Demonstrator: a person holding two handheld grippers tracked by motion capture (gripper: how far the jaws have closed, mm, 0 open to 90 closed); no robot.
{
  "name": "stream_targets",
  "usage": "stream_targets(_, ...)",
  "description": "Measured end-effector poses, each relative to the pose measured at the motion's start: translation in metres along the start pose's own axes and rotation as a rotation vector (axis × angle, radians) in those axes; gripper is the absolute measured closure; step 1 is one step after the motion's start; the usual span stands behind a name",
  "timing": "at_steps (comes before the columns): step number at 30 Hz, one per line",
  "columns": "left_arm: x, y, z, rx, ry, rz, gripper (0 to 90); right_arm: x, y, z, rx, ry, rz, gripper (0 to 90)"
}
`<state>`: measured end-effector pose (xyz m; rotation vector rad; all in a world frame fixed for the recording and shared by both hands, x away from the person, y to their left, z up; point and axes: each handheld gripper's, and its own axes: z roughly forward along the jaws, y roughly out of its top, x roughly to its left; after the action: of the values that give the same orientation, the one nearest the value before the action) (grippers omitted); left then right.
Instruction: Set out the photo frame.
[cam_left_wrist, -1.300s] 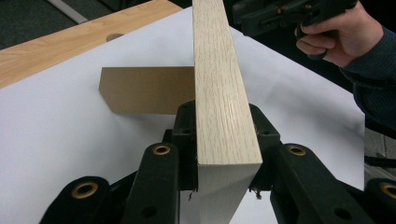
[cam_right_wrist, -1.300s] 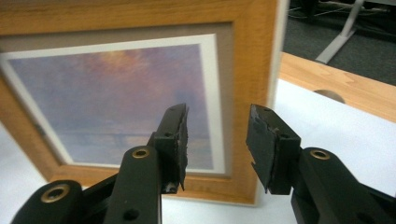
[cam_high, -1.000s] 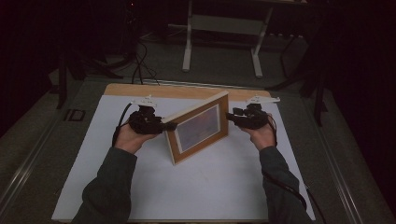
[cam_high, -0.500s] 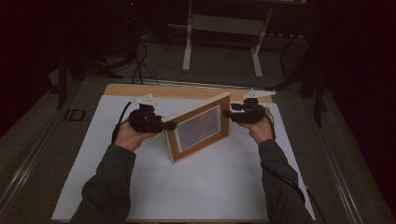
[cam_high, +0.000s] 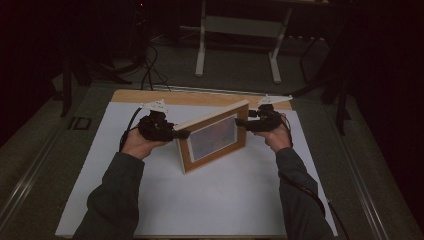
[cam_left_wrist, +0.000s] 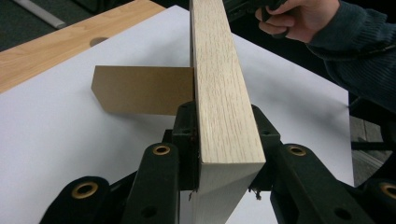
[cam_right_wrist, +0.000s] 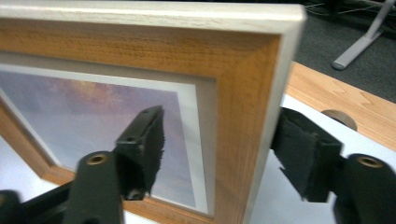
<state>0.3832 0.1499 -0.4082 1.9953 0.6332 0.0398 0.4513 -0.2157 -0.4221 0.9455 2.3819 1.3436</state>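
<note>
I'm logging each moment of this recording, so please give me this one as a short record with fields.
thing: picture frame, standing upright on the white sheet
prop: brown back stand folded out behind it
left gripper: clamped on the frame's edge
right gripper: jaws just opened, frame's edge between them, pads clear
table: wooden, bare along the far edge

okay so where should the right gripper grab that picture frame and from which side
Take the picture frame by its upright end rail, coming in level from its right end, one jaw on the glass face and one behind. It stands on edge on its back stand, so both flat faces are free; the left gripper clamps the opposite end likewise.
</note>
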Motion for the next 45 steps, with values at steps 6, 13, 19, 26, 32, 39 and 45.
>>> stream_targets(6, -0.001, 0.002, 0.001, 0.007, -0.012, 0.020, 71.4, 0.000, 0.002, -0.001, -0.008, 0.017, -0.015, 31.1)
stream_targets(13, -0.002, 0.003, 0.003, 0.014, -0.041, 0.050, 71.0, 0.000, 0.002, -0.002, -0.005, 0.045, -0.049, 27.8)
stream_targets(19, -0.001, 0.002, 0.004, 0.011, -0.066, 0.063, 70.3, -0.003, 0.001, -0.003, -0.020, 0.081, -0.059, 27.7)
stream_targets(26, 0.001, 0.002, 0.004, 0.005, -0.091, 0.078, 70.0, -0.005, -0.001, -0.006, -0.021, 0.115, -0.090, 30.0)
stream_targets(32, 0.002, 0.002, 0.005, -0.002, -0.069, 0.053, 70.3, -0.010, -0.006, -0.012, -0.037, 0.144, -0.065, 37.8)
stream_targets(39, 0.002, 0.001, 0.008, -0.008, -0.023, 0.026, 68.1, -0.013, -0.012, -0.017, -0.049, 0.167, -0.057, 46.7)
stream_targets(45, 0.002, -0.001, 0.009, -0.023, 0.013, 0.005, 64.6, -0.015, -0.015, -0.022, -0.048, 0.172, -0.058, 52.0)
